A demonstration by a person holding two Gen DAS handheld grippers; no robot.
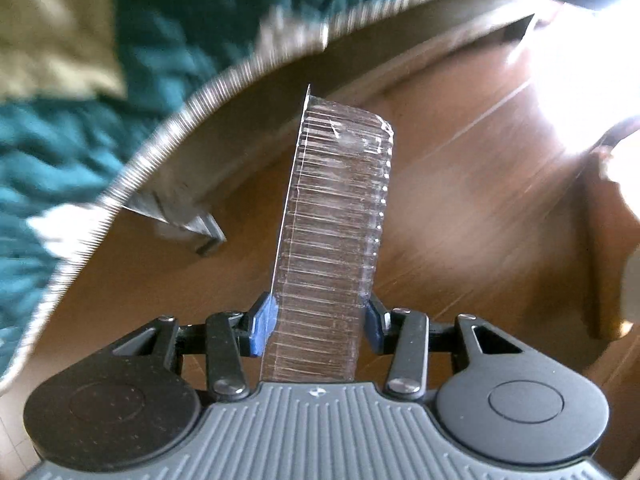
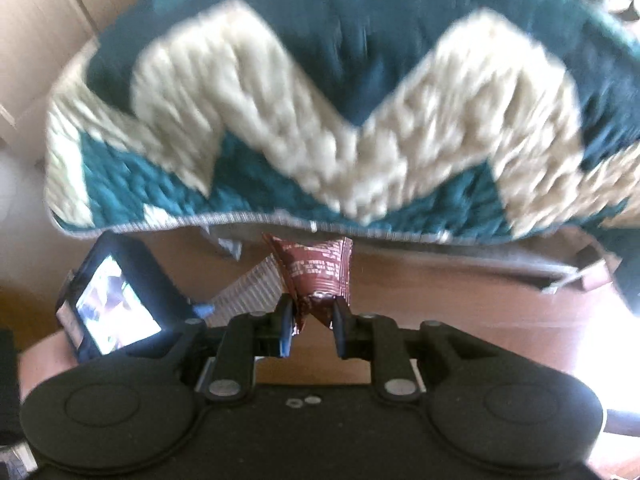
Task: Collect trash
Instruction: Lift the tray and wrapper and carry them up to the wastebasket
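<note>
The left gripper (image 1: 320, 320) is closed on a clear ribbed plastic tray (image 1: 332, 240). The blue fingertips (image 1: 264, 320) press against both sides of the tray's near end. The tray stands out forward from the gripper, above the brown wooden floor (image 1: 460, 200).

The right gripper (image 2: 310, 320) is closed on a crumpled brown wrapper (image 2: 316, 272) with pale print. The fingers pinch the wrapper's lower end; the upper part fans out above them.

In the right wrist view, the tray (image 2: 248, 288) appears just left of the wrapper, with the left gripper's body and its lit screen (image 2: 116, 308) at the near left. The two grippers are close together.

A teal and cream zigzag rug (image 2: 320, 120) lies on the floor. It fills the far part of the right view and the left part (image 1: 120, 80) of the left view. Its ribbed edge (image 1: 160, 136) is raised off the floor. Both views are blurred. Strong glare covers the floor at the far right of the left view.
</note>
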